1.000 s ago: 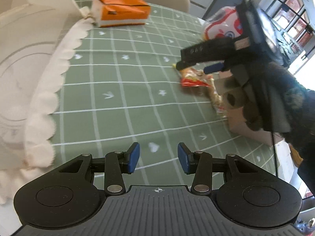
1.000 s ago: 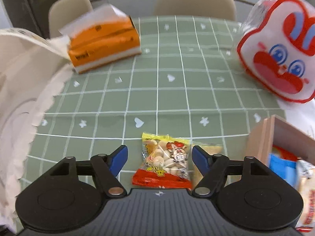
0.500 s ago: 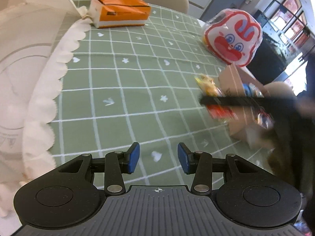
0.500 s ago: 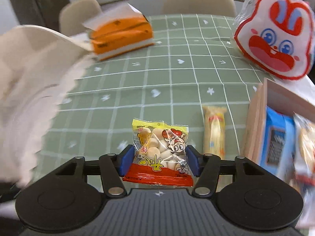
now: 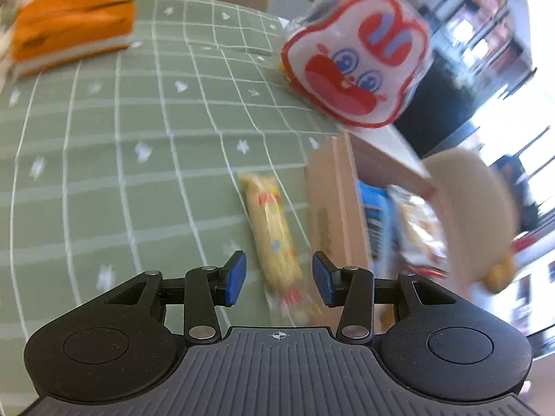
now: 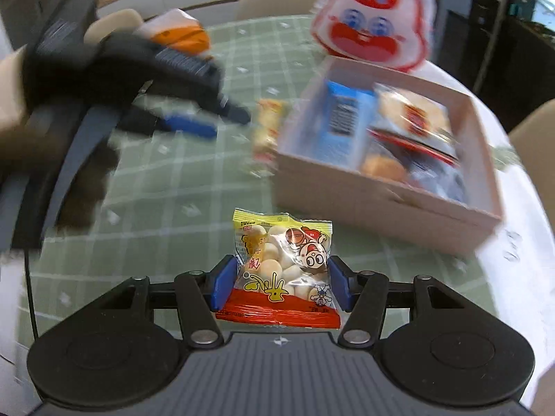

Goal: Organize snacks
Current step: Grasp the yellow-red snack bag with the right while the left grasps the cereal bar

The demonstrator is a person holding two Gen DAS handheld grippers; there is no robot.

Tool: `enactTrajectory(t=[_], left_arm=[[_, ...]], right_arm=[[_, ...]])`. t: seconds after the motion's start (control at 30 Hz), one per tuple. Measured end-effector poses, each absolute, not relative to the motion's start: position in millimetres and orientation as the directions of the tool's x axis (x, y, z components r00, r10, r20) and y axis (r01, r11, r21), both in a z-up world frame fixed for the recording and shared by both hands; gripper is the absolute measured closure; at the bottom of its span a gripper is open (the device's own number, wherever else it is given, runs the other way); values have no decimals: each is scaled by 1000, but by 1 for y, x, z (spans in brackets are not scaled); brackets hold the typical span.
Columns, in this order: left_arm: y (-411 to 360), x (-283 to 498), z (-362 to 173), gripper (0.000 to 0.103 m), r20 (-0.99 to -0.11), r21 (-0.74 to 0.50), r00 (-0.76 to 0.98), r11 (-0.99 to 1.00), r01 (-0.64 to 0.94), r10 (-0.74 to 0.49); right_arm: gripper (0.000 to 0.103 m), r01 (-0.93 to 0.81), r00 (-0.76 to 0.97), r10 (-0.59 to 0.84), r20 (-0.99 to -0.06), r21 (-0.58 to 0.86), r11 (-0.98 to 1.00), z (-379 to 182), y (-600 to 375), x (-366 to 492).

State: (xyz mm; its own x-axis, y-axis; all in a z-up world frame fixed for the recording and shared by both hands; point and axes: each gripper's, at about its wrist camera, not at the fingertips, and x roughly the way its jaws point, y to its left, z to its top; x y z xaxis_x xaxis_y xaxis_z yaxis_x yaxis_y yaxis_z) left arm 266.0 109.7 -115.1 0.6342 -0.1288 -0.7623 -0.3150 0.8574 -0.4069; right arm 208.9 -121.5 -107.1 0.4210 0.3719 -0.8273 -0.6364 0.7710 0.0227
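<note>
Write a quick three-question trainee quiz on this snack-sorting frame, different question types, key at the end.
1. True or false: the right hand-held gripper is clamped on the bag of round biscuits.
2. Multiple choice: the long yellow snack stick lies A) inside the cardboard box; B) on the green tablecloth beside the box; C) on top of the orange tissue pack.
3. Fill in: the left hand-held gripper has its jaws ____, with the snack stick lined up between them but not pinched.

Key: 1 true; 2 B; 3 open.
</note>
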Motion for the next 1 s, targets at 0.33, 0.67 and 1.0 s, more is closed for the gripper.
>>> enactTrajectory(t=[0.33,0.67,1.0], left_arm=[[85,302,-132,63,-807,-219,590,942,-255,-28],[83,210,-125,71,-811,-146,584,980,-136,-40],[74,103,-122,71,-837,-218,530,971,-100,-134]], right_arm=[[46,-565,430,351,-832,55,823,-120,-171,214],[46,-576,416,361,-835,66,815,-127,-142,190],[43,-596,396,347,-850,50,802,-139,-108,158]])
